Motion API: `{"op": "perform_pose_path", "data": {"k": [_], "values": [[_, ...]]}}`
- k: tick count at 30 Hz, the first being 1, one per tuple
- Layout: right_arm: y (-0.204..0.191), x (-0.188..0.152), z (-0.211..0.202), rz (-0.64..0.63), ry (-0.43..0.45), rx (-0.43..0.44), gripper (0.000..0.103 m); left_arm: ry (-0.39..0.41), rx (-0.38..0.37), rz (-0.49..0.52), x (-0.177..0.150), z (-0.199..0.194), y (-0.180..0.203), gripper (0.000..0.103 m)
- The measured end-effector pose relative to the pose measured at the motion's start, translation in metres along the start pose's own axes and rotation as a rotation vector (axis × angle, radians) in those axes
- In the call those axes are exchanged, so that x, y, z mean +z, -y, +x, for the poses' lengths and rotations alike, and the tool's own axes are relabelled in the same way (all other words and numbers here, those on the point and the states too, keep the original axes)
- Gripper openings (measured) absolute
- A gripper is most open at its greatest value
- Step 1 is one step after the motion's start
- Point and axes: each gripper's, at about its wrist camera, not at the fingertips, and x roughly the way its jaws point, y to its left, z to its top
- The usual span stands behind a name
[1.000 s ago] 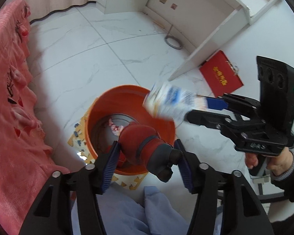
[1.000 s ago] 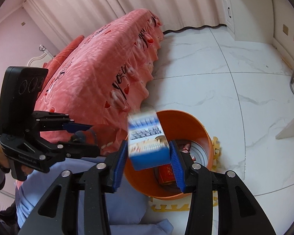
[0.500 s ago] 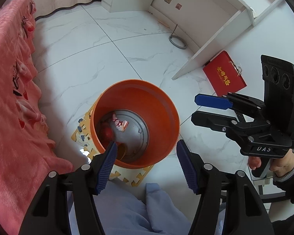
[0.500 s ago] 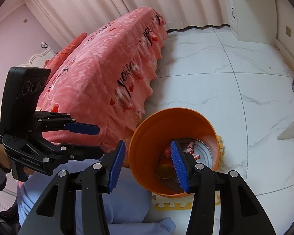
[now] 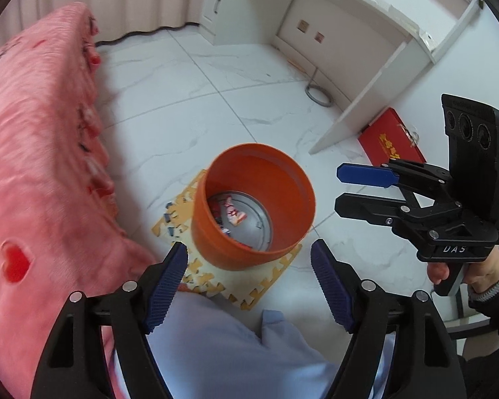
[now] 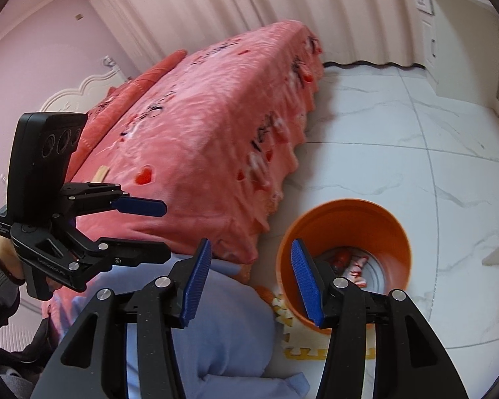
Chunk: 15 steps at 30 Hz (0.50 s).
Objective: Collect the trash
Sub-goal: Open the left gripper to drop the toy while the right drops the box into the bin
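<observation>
Both grippers, left (image 5: 249, 286) and right (image 6: 249, 279), had risen from the bin (image 5: 254, 206), released and empty. Swinging back, one might clip its rim.

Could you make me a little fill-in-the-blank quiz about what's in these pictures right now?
1. The bin on the floor is coloured ____.
2. The bin stands on a yellow foam ____.
3. The left gripper and right gripper both have their fingers ____, holding nothing.
4. The blanket on the bed is ____.

Missing words: orange; mat; open; pink

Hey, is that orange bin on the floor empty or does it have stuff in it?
Not empty: the orange bin has a few pieces of trash on its bottom.
</observation>
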Motion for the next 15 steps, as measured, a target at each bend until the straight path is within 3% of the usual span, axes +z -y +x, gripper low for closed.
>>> {"op": "perform_pose_path", "data": {"k": [4, 6, 15], "values": [[-0.029, 0.004, -0.001, -0.046, 0.002, 0.035, 0.062, 0.036, 0.039, -0.028, -0.021, -0.026, -0.006, 0.077], [-0.045, 0.004, 0.000, -0.071, -0.001, 0.054, 0.063, 0.051, 0.059, -0.038, -0.029, -0.034, -0.007, 0.085], [-0.118, 0.005, 0.013, -0.182, -0.038, 0.145, 0.067, 0.123, 0.125, -0.119, -0.078, -0.083, -0.019, 0.090]]}}
